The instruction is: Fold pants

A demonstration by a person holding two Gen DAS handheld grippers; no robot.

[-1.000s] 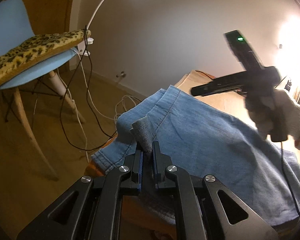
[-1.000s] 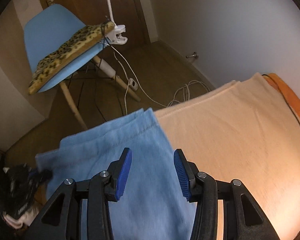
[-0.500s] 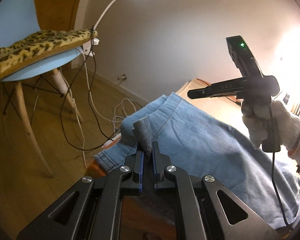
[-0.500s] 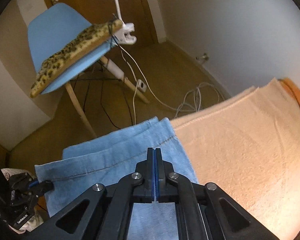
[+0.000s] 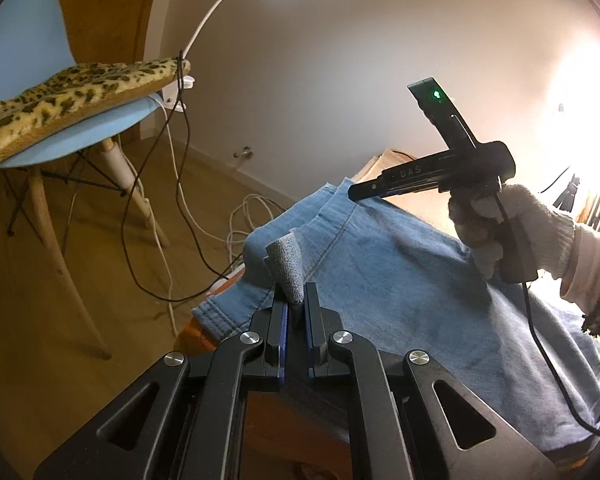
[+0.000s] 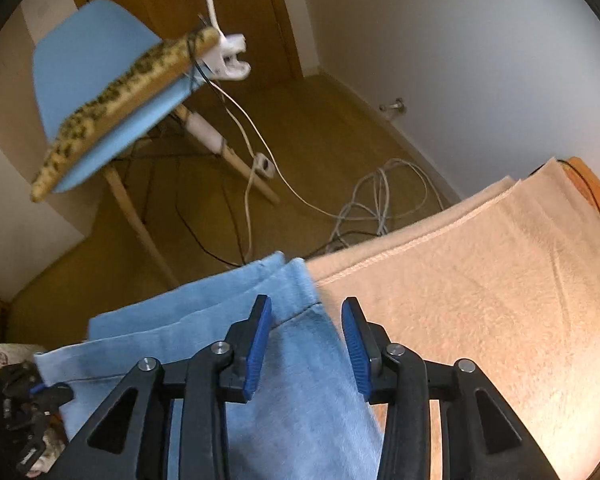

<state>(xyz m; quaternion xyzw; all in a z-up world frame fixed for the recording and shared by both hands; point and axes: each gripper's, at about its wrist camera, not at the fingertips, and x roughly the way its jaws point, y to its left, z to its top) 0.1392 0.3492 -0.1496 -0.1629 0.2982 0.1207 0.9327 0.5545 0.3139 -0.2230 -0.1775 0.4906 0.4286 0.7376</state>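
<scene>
Light blue denim pants (image 5: 400,280) lie across a beige towel (image 6: 480,300) on the table. My left gripper (image 5: 296,308) is shut on a pinched-up fold at the near edge of the pants; its grey inner side sticks up between the fingers. My right gripper (image 6: 306,312), held by a gloved hand (image 5: 512,232), hovers over the far hem corner of the pants (image 6: 296,280). Its jaws are opening, and the hem edge lies below the gap with nothing pressed by the blue pads (image 6: 256,336). In the left wrist view the right gripper (image 5: 364,192) is side-on above the hem.
A blue chair (image 6: 100,60) with a leopard cushion (image 5: 72,96) stands on the wooden floor beyond the table edge. A white lamp clamp (image 6: 232,60) grips the chair seat. Cables (image 6: 380,200) lie tangled on the floor. The orange table rim (image 6: 596,188) shows at right.
The right gripper shut over the pants, then opened again while moving down toward the hem corner. The left gripper kept its hold on the fold and stayed in place.
</scene>
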